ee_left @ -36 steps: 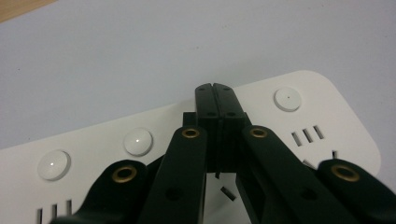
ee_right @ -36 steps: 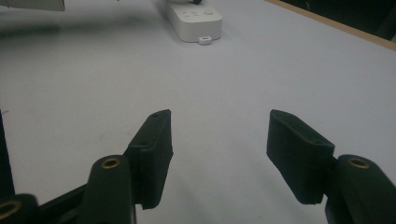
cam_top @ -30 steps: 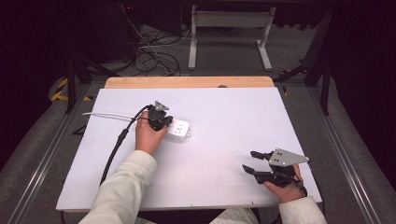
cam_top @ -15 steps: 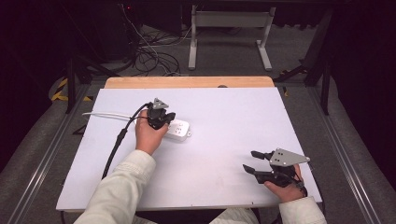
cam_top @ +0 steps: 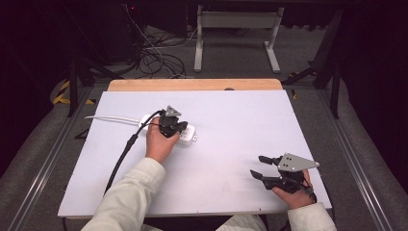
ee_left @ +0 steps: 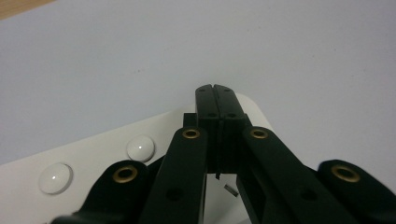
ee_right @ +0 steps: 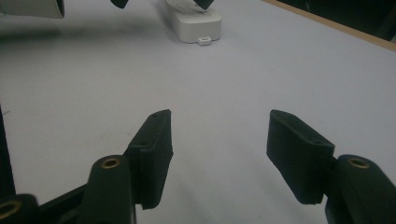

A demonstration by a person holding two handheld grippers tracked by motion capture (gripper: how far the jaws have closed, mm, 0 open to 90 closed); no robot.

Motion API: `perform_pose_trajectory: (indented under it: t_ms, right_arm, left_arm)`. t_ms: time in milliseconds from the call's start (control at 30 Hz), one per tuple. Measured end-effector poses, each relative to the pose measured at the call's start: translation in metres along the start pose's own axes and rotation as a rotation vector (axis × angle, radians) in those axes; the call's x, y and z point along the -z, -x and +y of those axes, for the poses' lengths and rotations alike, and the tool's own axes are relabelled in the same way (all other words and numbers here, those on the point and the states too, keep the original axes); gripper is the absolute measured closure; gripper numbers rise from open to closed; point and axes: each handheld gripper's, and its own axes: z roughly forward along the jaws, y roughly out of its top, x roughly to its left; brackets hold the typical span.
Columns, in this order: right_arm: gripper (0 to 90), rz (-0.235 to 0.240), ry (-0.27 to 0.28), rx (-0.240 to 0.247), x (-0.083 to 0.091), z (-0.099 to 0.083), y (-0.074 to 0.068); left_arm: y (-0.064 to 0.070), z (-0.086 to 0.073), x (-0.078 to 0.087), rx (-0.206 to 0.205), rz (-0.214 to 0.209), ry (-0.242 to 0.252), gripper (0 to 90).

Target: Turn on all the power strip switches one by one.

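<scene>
A white power strip [cam_top: 191, 135] lies on the white table [cam_top: 240, 115], left of the middle, and its white cord [cam_top: 110, 119] runs off to the left. My left gripper [cam_top: 181, 128] is directly over the strip with its jaws pressed together. In the left gripper view the left gripper [ee_left: 215, 91] hovers above the power strip [ee_left: 93, 158], beside two round white buttons [ee_left: 141, 147]. Nothing shows between the jaws. My right gripper [cam_top: 258, 166] rests near the front right of the table, open and holding nothing. The right gripper [ee_right: 217, 135] faces the power strip [ee_right: 196, 21] across bare table.
A black cable [cam_top: 122, 154] trails from the left gripper toward the front left edge. A wooden strip [cam_top: 192, 84] borders the table's far side. Beyond it are floor cables [cam_top: 159, 57] and a metal stand [cam_top: 235, 29].
The left gripper has shifted slightly to the right over the power strip. The right gripper has stayed where it was, still open.
</scene>
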Motion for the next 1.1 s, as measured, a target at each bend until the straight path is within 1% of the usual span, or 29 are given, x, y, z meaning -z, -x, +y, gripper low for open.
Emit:
perform_pose_trajectory:
  t_ms: [67, 267, 333, 467, 567, 733, 800, 933, 1100]
  right_arm:
    - [41.0, 0.001, 0.001, -0.001, 0.0, -0.0001, 0.0001]
    - [41.0, 0.002, 0.0, -0.002, -0.0002, -0.0002, 0.0002]
    - [41.0, 0.002, 0.0, -0.002, -0.0002, -0.0002, 0.0001]
    - [41.0, 0.002, -0.001, -0.001, -0.0003, -0.0002, 0.0001]
    - [41.0, 0.003, -0.002, 0.0, -0.0004, -0.0002, 0.0001]
    - [41.0, 0.002, -0.002, 0.001, -0.0005, -0.0003, 0.0002]
    - [41.0, 0.001, -0.003, 0.002, -0.0004, -0.0003, 0.0001]
    - [41.0, 0.004, -0.003, 0.003, -0.0008, -0.0003, 0.0001]
    - [41.0, 0.002, -0.004, 0.003, -0.0007, -0.0003, 0.0]
  left_arm:
    - [-0.0002, -0.0004, -0.0015, -0.002, 0.005, 0.002, 89.9]
    - [0.0012, -0.0002, -0.0038, 0.005, -0.003, 0.013, 89.9]
    - [0.0005, -0.0001, -0.0037, 0.0, 0.005, 0.013, 90.0]
    - [0.0006, -0.0007, -0.0043, -0.006, 0.003, 0.016, 90.0]
    - [0.0, -0.0009, -0.0046, -0.004, -0.001, 0.013, 90.0]
    - [0.0007, -0.0013, -0.0052, -0.008, 0.003, 0.013, 90.0]
    - [0.0006, -0.0016, -0.0053, -0.006, 0.001, 0.011, 90.0]
    - [-0.0015, -0.0028, -0.0058, 0.015, -0.013, 0.017, 90.0]
    - [0.0008, -0.0035, -0.0063, 0.016, 0.0, 0.019, 90.0]
